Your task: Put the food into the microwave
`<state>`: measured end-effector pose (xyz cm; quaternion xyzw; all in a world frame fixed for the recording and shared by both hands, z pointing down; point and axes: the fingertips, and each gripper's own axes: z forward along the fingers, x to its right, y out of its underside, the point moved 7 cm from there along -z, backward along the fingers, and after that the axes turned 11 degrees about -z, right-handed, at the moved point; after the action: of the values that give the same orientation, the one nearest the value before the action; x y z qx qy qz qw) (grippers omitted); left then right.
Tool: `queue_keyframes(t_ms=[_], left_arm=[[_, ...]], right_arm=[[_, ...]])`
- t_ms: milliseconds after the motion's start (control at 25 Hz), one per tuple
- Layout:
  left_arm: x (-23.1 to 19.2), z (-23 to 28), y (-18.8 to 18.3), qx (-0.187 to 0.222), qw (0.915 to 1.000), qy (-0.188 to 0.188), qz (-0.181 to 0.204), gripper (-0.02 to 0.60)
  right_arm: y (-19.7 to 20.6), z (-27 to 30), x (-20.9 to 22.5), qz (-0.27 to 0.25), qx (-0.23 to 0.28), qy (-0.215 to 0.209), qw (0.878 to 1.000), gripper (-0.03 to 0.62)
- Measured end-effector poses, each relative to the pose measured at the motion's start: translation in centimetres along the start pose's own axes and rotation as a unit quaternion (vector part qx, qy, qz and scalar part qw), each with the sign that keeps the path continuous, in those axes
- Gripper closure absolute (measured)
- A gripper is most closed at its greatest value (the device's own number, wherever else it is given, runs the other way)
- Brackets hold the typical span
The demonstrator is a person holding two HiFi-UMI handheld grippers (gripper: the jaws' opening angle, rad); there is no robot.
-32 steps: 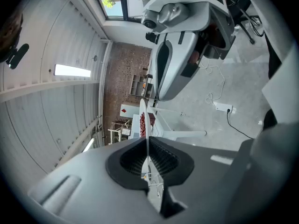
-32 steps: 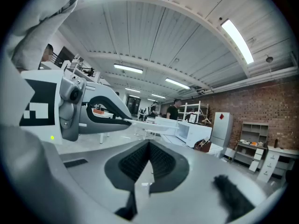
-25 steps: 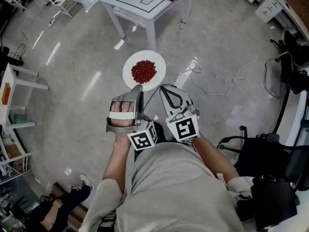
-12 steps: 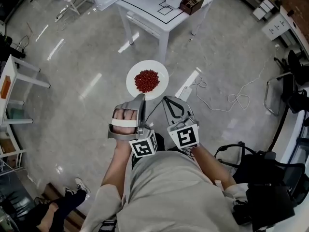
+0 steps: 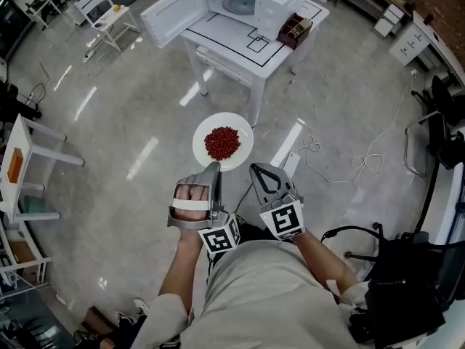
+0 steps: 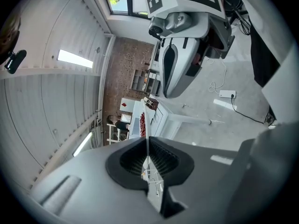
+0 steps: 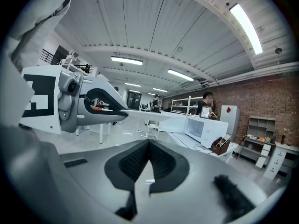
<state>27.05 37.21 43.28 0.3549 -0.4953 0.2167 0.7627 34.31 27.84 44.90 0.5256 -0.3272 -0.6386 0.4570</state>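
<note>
Firmly, left hand-held gripper (image 5: 216,166) clamped on plate (image 5: 203,139) rim, right hand-held gripper (image 5: 256,170) jaws together.

Glossy floor (image 5: 109,195), smooth white plate (image 5: 200,141)

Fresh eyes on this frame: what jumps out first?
A white plate heaped with red food hangs over the floor, pinched at its near rim by the left gripper. Ahead, the microwave stands on a white table with its door swung open. The right gripper, alongside the left one, has its fingers shut on nothing.
</note>
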Motion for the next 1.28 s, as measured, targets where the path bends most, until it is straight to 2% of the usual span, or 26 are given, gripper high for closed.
queue_keyframes(t_ms=[400, 560, 760, 1040, 1280], left_arm=[[-1.7, 3.2, 2.7, -0.002, 1.0000, -0.004, -0.009, 0.557], [-2.7, 5.7, 4.6, -0.020, 0.9997, -0.012, -0.003, 0.554], [-5.0, 10.7, 7.1, -0.044, 0.9988, -0.022, 0.004, 0.556], [-8.2, 20.5, 7.1, -0.010, 0.9994, -0.009, 0.032, 0.557], [-9.6, 27.5, 6.1, 0.024, 0.9981, 0.007, 0.056, 0.557]], right_arm=[[-0.3, 3.8, 1.1, -0.006, -0.013, 0.003, 1.000, 0.583], [0.0, 7.4, 2.1, -0.001, 0.000, -0.006, 1.000, 0.583], [-0.2, 12.9, 5.4, -0.001, 0.022, 0.001, 1.000, 0.583], [0.1, 20.1, 12.2, -0.001, 0.014, 0.028, 1.000, 0.583], [0.7, 23.8, 16.8, 0.002, 0.007, 0.046, 0.999, 0.583]])
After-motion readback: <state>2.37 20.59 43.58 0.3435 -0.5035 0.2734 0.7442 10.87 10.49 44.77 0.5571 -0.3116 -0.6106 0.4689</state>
